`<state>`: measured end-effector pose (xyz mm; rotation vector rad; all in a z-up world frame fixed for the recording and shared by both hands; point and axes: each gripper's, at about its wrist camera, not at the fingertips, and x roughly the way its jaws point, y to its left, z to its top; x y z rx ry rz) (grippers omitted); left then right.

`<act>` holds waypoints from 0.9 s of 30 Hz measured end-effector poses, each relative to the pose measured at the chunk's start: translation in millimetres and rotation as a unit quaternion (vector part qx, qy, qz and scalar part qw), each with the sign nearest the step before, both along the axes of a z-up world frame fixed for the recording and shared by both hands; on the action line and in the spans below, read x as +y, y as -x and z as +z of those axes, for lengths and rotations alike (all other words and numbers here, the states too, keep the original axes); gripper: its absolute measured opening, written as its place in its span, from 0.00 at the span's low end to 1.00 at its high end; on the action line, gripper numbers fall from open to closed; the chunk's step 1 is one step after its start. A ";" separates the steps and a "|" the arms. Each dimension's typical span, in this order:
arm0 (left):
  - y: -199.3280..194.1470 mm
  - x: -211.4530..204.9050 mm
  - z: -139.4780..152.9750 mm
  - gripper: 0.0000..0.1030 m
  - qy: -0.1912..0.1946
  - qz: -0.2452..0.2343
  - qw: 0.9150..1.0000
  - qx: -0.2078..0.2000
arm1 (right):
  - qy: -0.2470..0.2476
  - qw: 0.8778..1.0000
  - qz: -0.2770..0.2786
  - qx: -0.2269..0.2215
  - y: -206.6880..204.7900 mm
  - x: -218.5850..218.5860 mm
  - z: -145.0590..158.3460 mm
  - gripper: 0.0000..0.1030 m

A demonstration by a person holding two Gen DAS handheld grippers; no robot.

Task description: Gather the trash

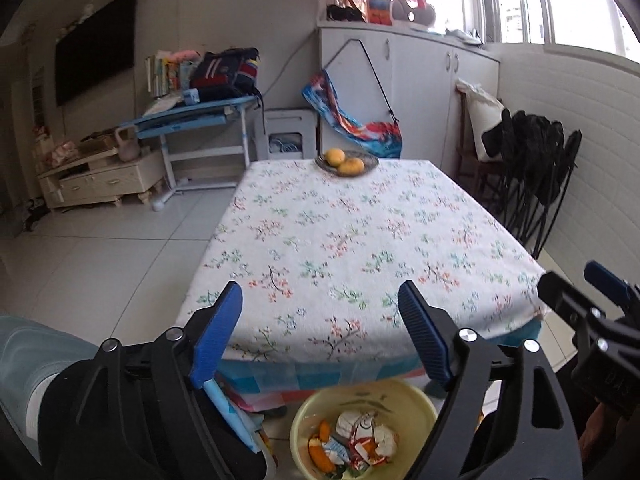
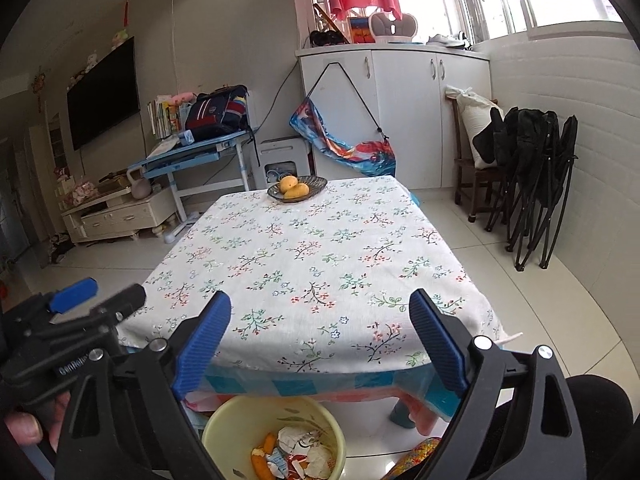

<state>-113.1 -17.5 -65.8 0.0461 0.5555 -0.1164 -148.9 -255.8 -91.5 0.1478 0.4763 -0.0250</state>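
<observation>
Looking along the left wrist view, the left gripper [image 1: 320,334] hangs above the near edge of the table [image 1: 360,240], its blue pads spread wide with nothing between them but air. Below it on the tiled floor stands a pale yellow bin [image 1: 362,426], set just in front of the table's near edge, and the trash [image 1: 356,442] lies inside it: crumpled white paper, torn wrappers and pieces of orange peel. The flowered tablecloth [image 1: 340,216] is bare apart from a dark fruit dish [image 1: 347,163] with two yellow-orange fruits at the far end. At the right edge of this view the right gripper [image 1: 592,292] shows from the side, black with a blue pad. A trouser leg and dark shoe fill the lower left corner. In the right wrist view, the right gripper [image 2: 320,338] is likewise released, its pads standing far apart and holding nothing, over the table's near edge. The bin sits directly beneath, between the jaws, with the same paper, wrappers and peel in its bottom. The left gripper [image 2: 92,300] appears at the left edge, a person's hand [image 2: 28,426] gripping its handle. Folded black chairs [image 2: 536,184] lean against the white wall to the right, well apart from the table.
</observation>
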 end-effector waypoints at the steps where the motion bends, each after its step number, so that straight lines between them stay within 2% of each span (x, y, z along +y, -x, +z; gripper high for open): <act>1: 0.6 0.0 1.2 0.76 0.001 0.002 1.000 -0.003 | 0.001 1.000 -0.001 -0.001 1.0 -0.2 -0.3 0.86; 7: 4.5 0.5 7.7 0.79 -0.002 0.009 1.000 -0.026 | 0.010 1.000 -0.012 -0.009 2.1 -0.1 0.5 0.87; 27: 6.3 7.4 19.0 0.84 0.003 0.023 0.998 -0.063 | 0.034 0.998 -0.037 -0.035 3.5 0.0 6.4 0.90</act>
